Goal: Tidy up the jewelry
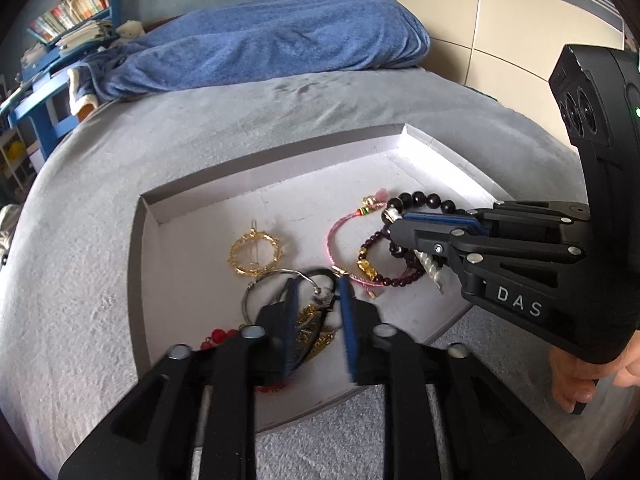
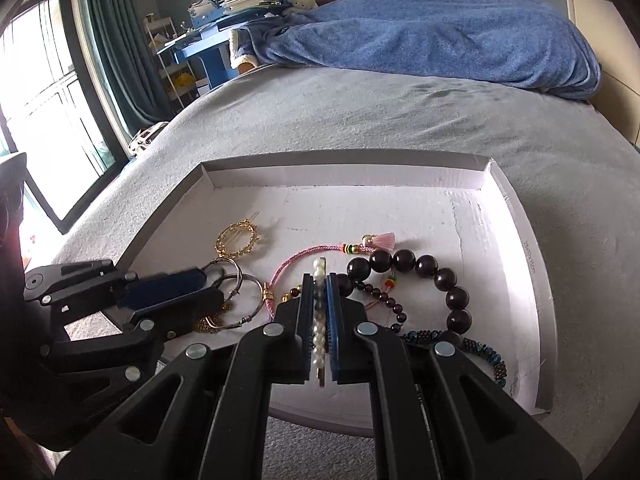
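Observation:
A shallow white tray lies on a grey bed and holds mixed jewelry. My right gripper is shut on a pearl hair clip, held upright just above the tray. A large dark bead bracelet, a pink cord bracelet and a small garnet bead bracelet lie around it. My left gripper is open over silver hoops and a gold chain. A gold ring-shaped clip lies apart.
A blue towel is piled at the far side of the bed. A teal bead strand and red beads lie at the tray's near edge. A blue desk with books and a window stand at the left.

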The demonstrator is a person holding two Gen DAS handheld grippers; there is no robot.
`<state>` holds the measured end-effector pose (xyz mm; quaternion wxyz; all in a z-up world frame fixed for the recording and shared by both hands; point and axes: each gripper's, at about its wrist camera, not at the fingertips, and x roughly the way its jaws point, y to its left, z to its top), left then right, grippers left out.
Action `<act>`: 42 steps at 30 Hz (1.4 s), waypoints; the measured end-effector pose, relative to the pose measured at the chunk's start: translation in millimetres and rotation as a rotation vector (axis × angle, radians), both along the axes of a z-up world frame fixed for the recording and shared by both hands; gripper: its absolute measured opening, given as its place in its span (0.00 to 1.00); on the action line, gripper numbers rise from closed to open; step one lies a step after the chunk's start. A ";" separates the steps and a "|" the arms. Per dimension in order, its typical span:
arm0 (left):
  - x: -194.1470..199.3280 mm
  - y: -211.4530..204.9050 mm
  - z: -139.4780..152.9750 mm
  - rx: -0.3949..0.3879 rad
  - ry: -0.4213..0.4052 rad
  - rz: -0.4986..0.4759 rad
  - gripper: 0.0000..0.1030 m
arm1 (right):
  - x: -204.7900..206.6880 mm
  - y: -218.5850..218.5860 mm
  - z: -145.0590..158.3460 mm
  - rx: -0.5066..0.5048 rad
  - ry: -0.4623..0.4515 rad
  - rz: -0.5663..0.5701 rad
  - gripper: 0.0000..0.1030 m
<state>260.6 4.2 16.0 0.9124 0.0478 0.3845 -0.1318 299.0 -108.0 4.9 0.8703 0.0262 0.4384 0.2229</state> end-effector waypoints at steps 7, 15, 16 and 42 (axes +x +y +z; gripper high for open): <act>-4.1 5.0 11.2 -0.016 -0.050 0.018 0.65 | 0.2 -10.1 8.9 0.031 -0.022 -0.025 0.25; -7.6 12.0 23.4 -0.043 -0.103 0.054 0.84 | -2.9 -23.5 21.0 0.065 -0.048 -0.063 0.46; -8.3 12.5 24.7 -0.045 -0.110 0.058 0.88 | -3.3 -25.1 22.0 0.068 -0.051 -0.067 0.46; -80.2 16.0 43.0 -0.087 -0.223 0.216 0.95 | -67.6 -61.4 48.4 0.044 -0.125 -0.119 0.95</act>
